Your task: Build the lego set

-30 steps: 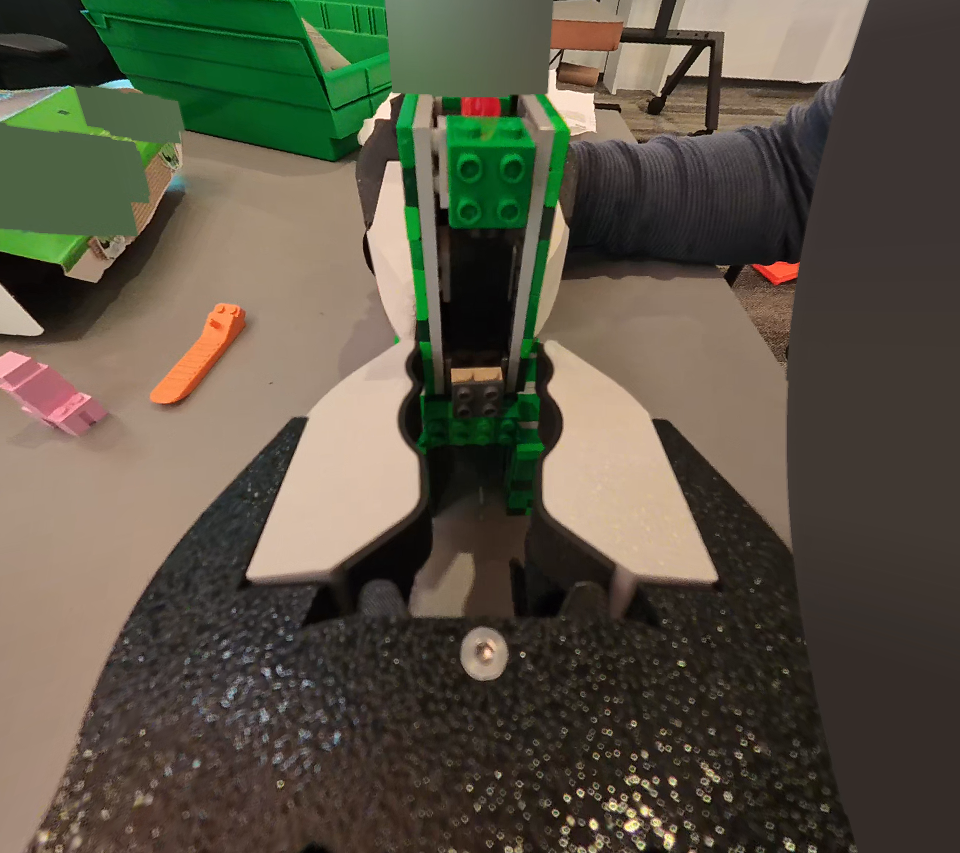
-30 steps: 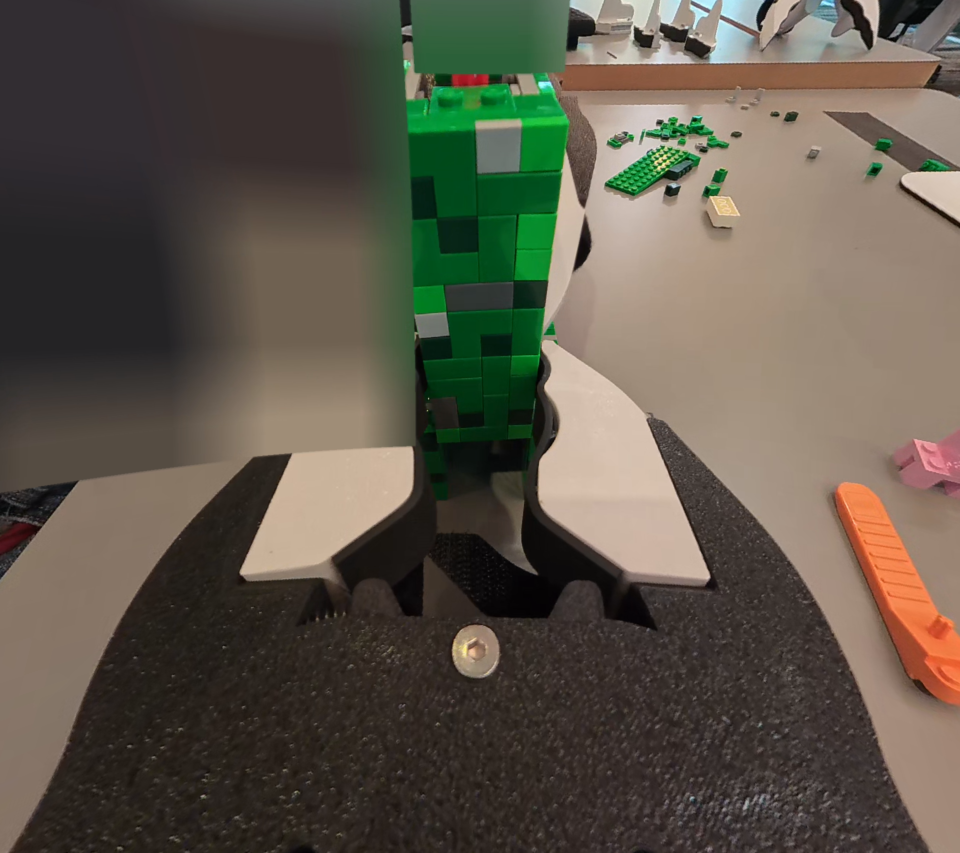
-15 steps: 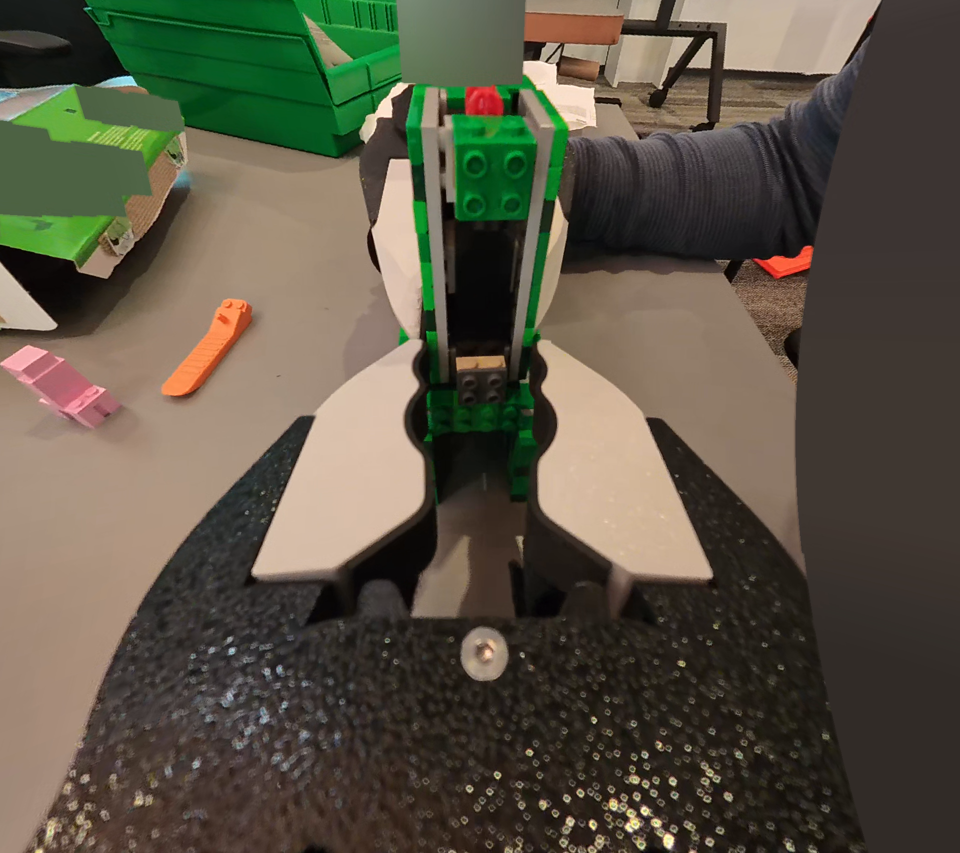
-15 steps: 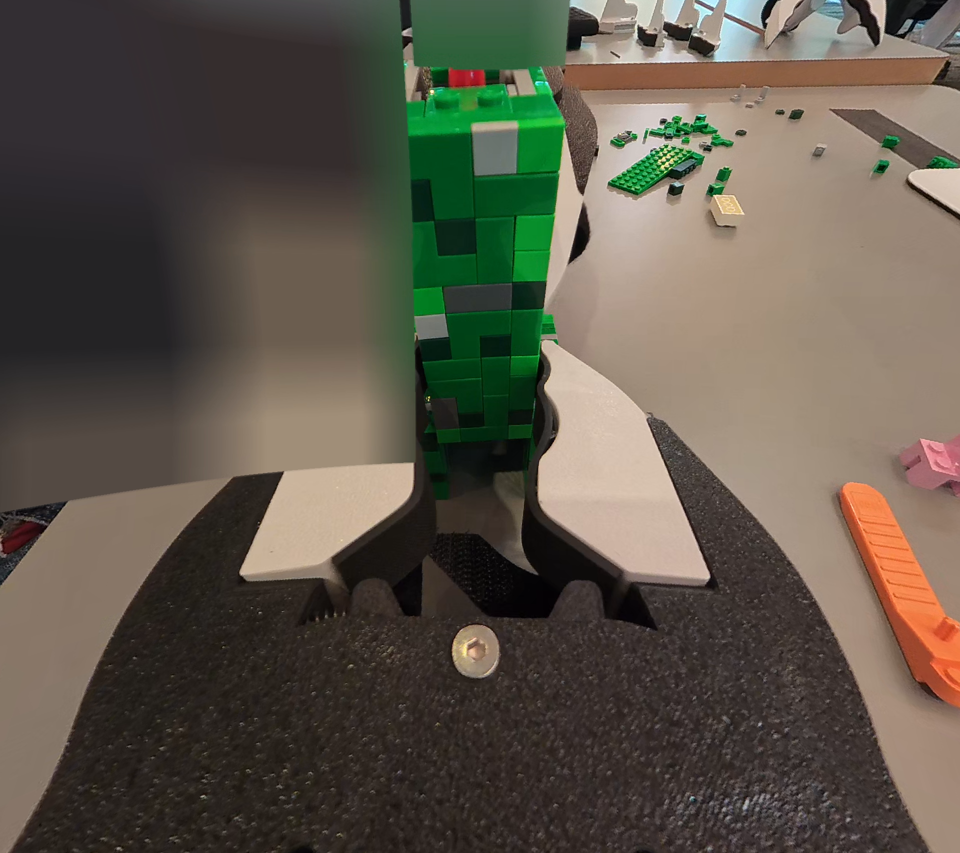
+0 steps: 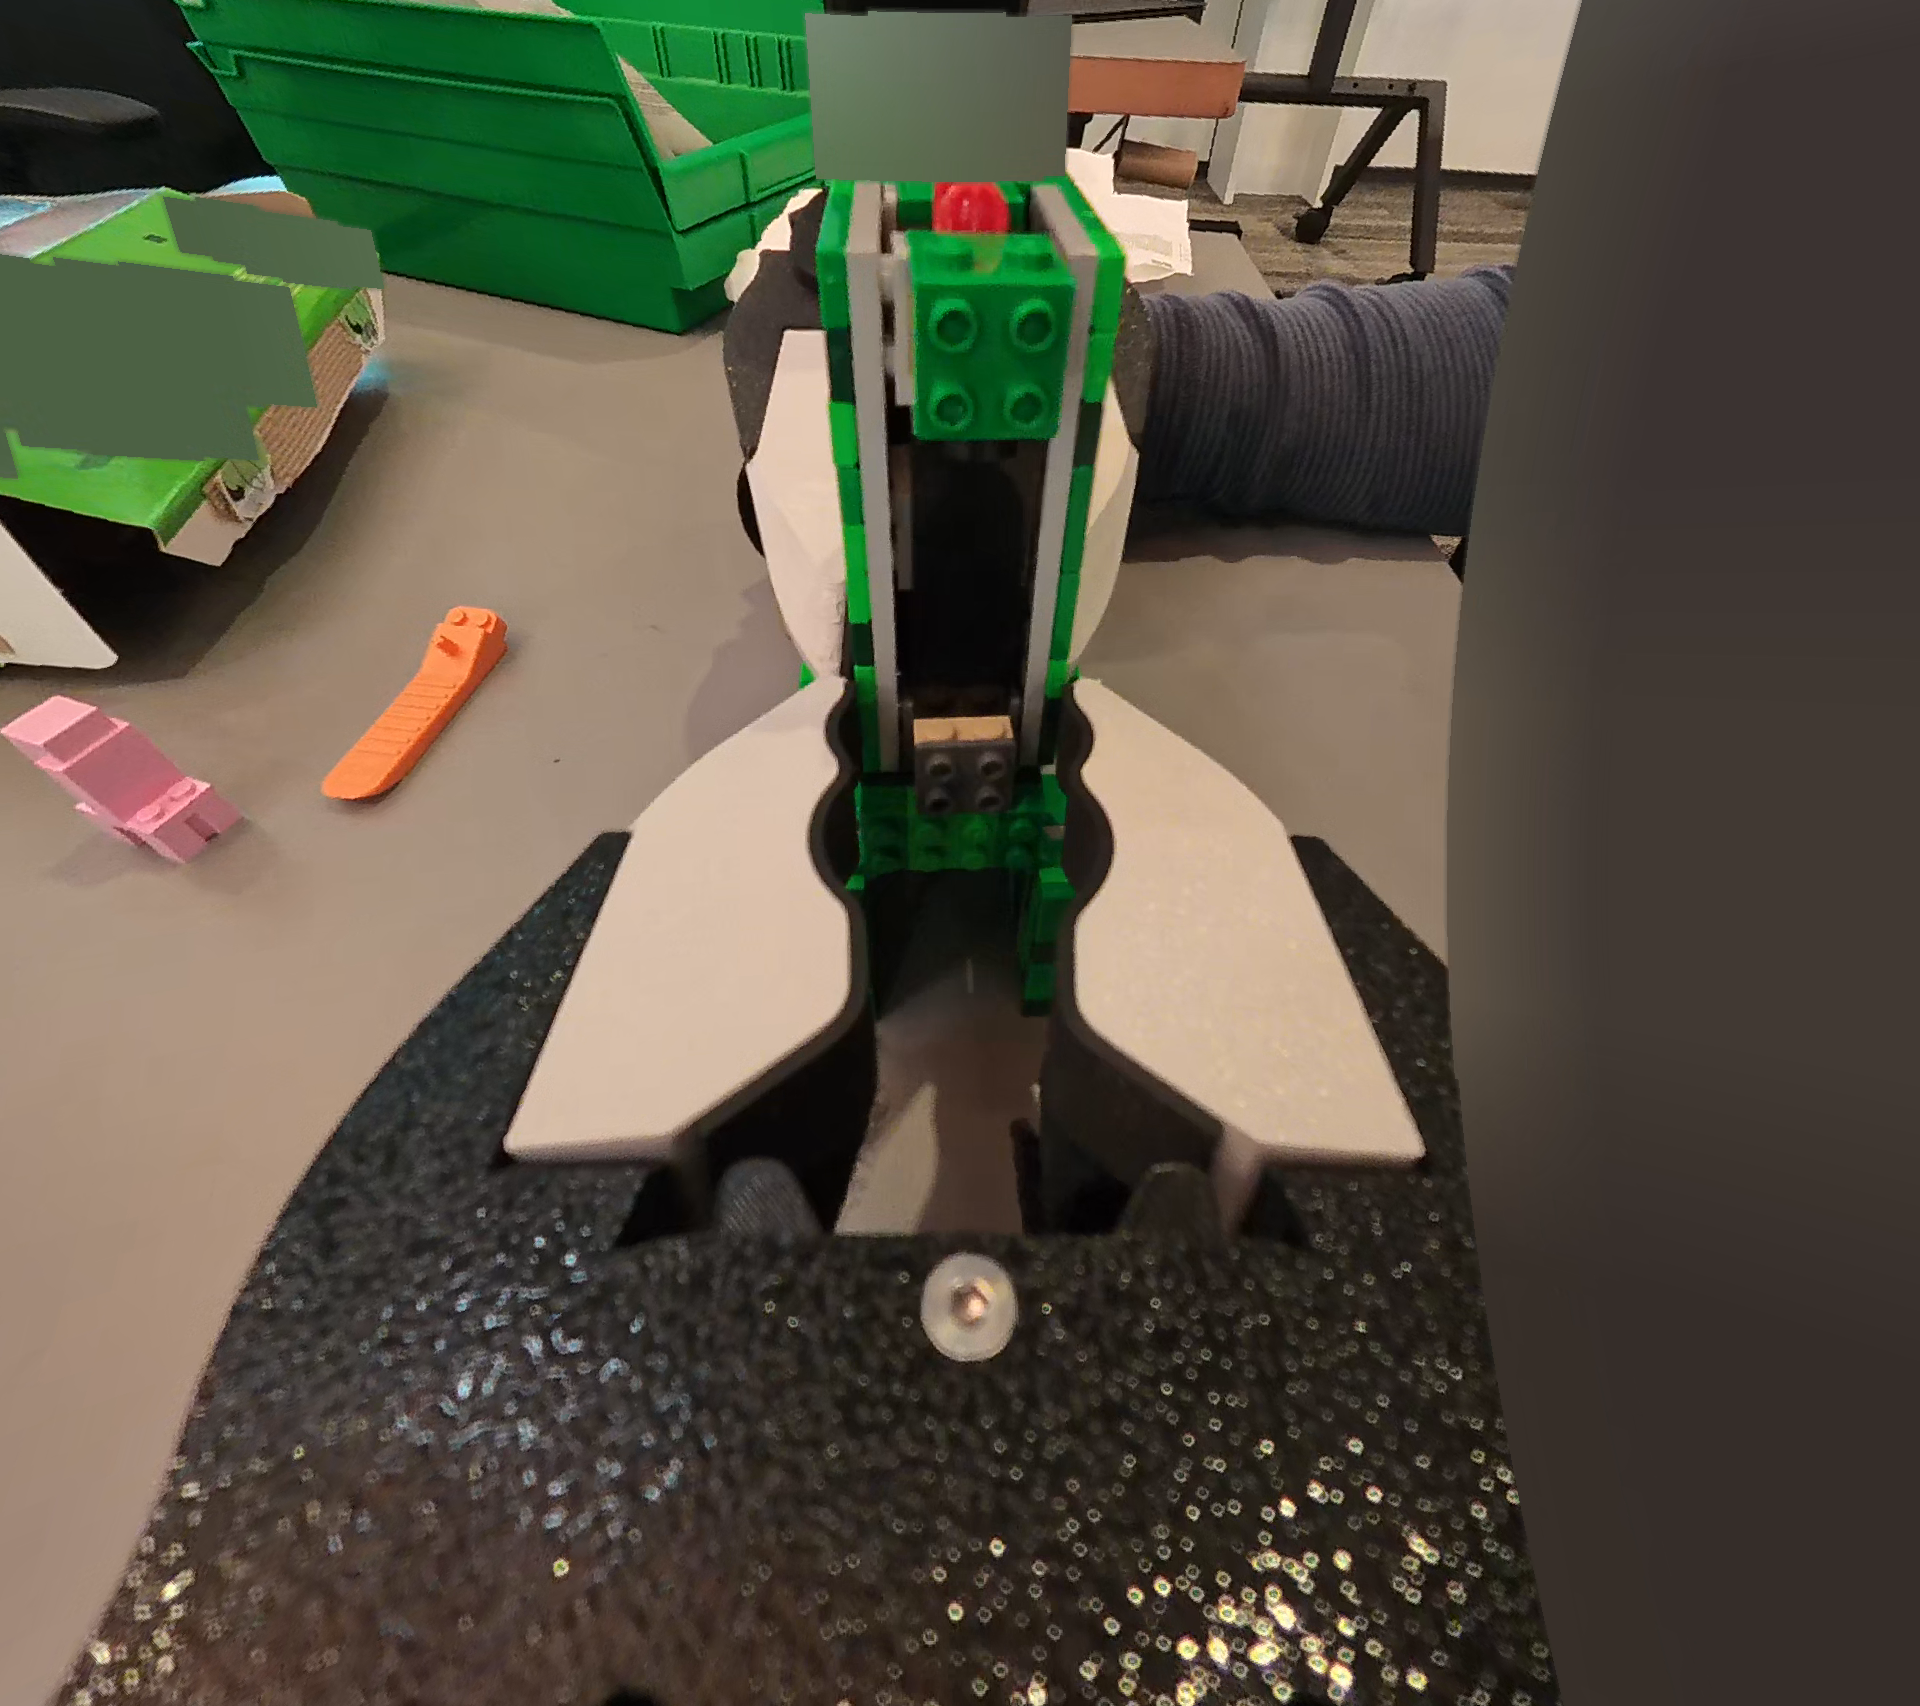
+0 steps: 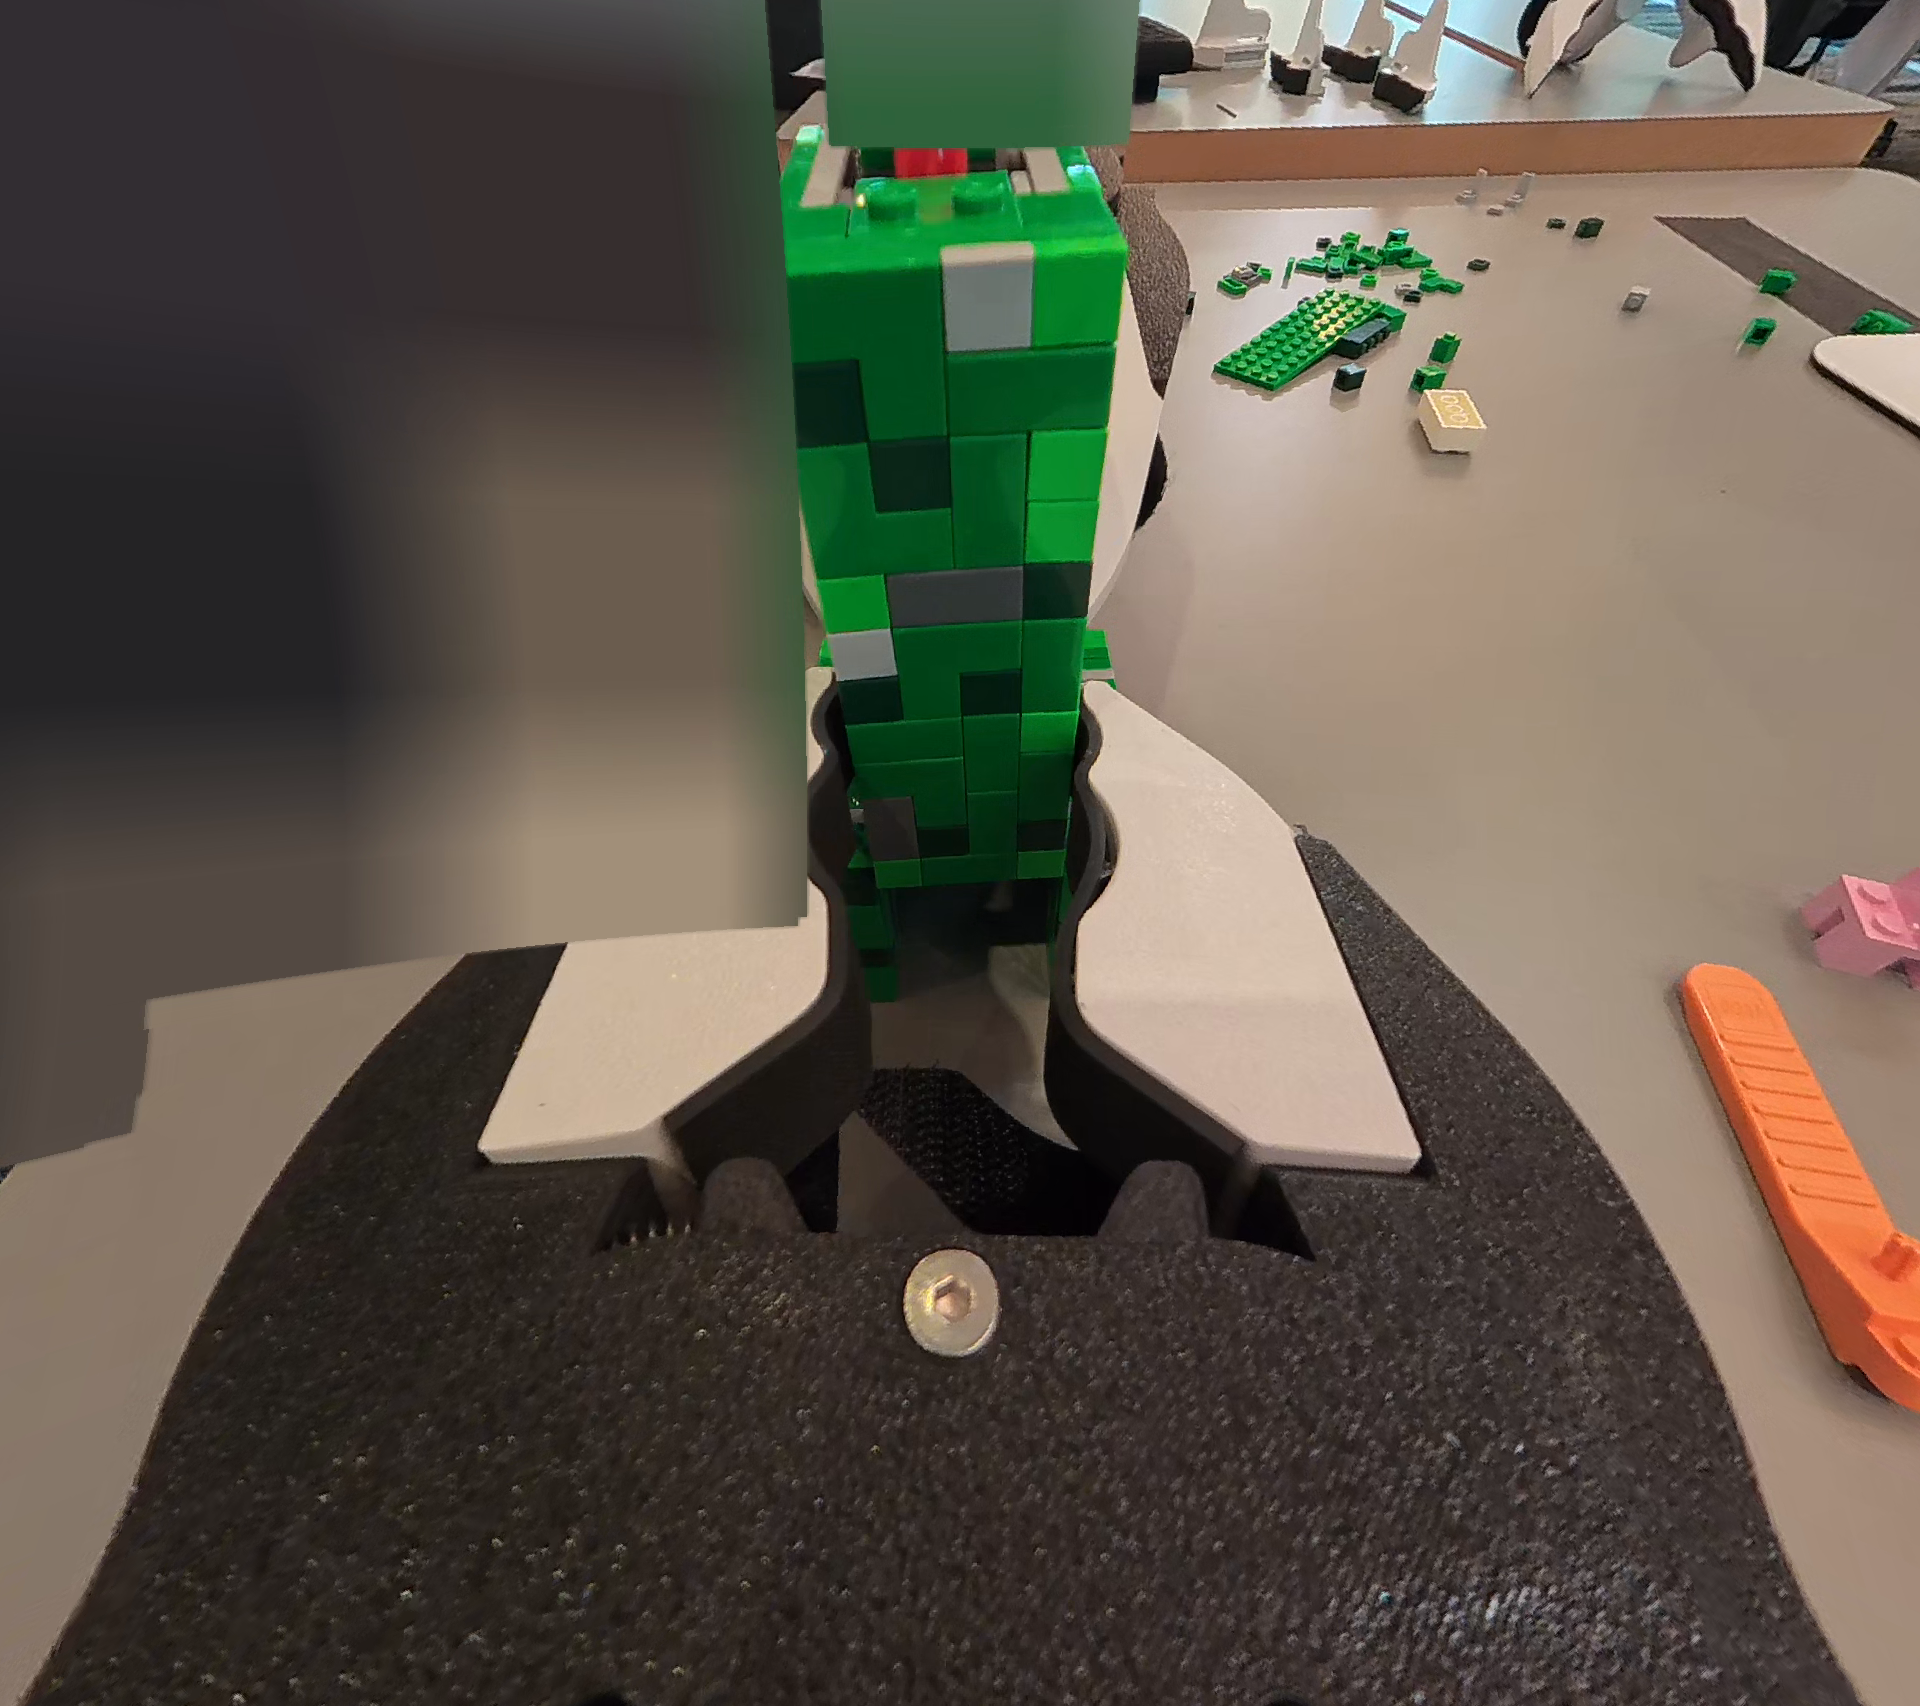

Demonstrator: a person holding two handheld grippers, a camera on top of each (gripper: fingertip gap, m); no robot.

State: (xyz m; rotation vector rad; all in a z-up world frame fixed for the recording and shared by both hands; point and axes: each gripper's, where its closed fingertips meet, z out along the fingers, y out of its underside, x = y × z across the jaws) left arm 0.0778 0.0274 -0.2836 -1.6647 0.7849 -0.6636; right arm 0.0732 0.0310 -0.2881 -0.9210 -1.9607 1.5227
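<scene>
A tall green brick tower stands upright on the grey table, held from two opposite sides. In the left wrist view I see its open back, with a green four-stud brick near the top, a red piece above it and a small dark grey plate low down. My left gripper is shut on the tower's lower part, with both pads against its sides. In the right wrist view the tower shows its patterned green front. My right gripper is shut on its lower part too. The right gripper's white fingers show behind the tower.
An orange brick separator and a pink brick figure lie to the left, beyond them a green box and stacked green bins. Loose green bricks and a studded plate lie far right. A person's sleeve rests on the table.
My left gripper's fingers have closed in from a slightly wider stance onto the tower's sides. My right gripper has kept its hold. The tower has stayed upright in about the same place.
</scene>
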